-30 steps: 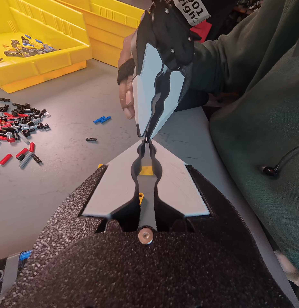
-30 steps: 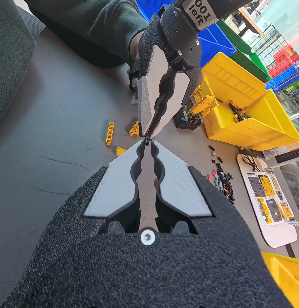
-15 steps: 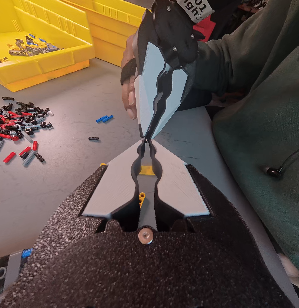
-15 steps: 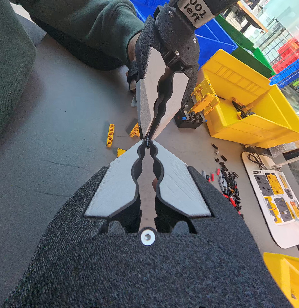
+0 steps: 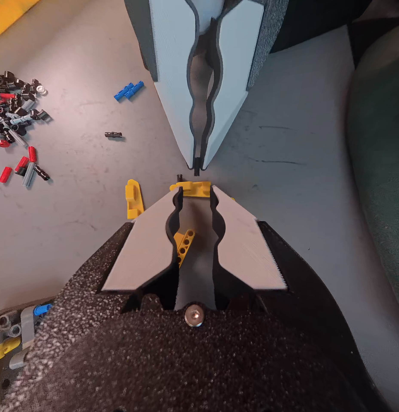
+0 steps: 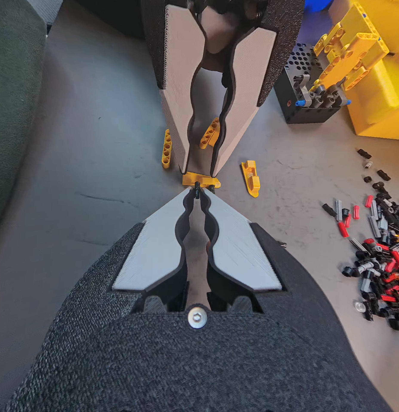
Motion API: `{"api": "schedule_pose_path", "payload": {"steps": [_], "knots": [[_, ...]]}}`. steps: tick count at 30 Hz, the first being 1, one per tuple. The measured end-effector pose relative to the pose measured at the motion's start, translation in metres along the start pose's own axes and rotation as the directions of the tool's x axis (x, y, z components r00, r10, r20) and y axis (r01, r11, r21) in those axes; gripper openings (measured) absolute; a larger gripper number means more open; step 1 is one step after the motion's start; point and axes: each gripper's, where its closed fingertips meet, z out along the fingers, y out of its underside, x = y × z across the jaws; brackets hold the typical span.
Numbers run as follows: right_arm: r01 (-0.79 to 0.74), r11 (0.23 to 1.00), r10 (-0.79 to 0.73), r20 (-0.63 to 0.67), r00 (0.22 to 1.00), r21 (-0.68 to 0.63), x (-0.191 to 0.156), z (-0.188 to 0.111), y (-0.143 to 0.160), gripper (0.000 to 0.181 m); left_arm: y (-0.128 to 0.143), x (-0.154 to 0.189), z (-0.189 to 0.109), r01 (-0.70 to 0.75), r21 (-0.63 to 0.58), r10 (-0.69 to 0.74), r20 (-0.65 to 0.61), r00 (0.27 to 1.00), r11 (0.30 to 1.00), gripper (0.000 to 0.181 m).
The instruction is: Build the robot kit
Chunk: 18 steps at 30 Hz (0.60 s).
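Note:
My left gripper [image 5: 196,189] is low over the grey table, jaws a short way apart, closed on the two ends of a flat yellow piece [image 5: 194,191] lying there. One short black pin [image 5: 179,177] stands in that piece. My right gripper [image 6: 196,191] is shut on another small black pin [image 6: 196,189], held at its tips right against the edge of the yellow piece [image 6: 194,179]. The two grippers face each other tip to tip. The right gripper [image 5: 196,167] shows in the left wrist view, the left gripper [image 6: 199,174] in the right wrist view.
A second flat yellow piece [image 6: 250,178] and two yellow holed beams [image 6: 166,149] lie close by. A pile of black, red and grey pins [image 6: 381,256] lies to one side, with blue pins [image 5: 128,90]. A black and yellow assembly [image 6: 323,78] stands by a yellow bin [image 6: 383,100]. A green sleeve [image 5: 376,156] borders the table. The grippers are tip to tip, or close to it.
Both grippers held one black pin between them up in the air. The left has let go, opened and dropped onto the yellow piece; the right has followed down with the pin.

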Motion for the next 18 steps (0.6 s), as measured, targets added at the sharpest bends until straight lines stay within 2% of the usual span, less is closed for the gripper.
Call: {"api": "schedule_pose_path", "payload": {"steps": [4, 12, 18], "knots": [[0.004, 1.0, -0.004, -0.016, 1.0, 0.003, 0.002, 0.002, 0.0, 0.004, -0.003, -0.005, -0.004, 0.014, 0.03, -0.015, 0.012, 1.0, 0.999, 0.01], [0.041, 0.998, -0.044, -0.054, 0.998, -0.052, 0.007, 0.006, 0.009, 0.005, 0.005, -0.013, 0.004, 0.015, -0.011, -0.014, 0.055, 0.998, 1.0, 0.02], [0.081, 0.993, -0.087, -0.07, 0.994, -0.083, 0.006, 0.007, 0.009, 0.005, 0.004, -0.011, 0.008, 0.003, -0.016, -0.002, 0.047, 0.999, 1.0, 0.014]]}}
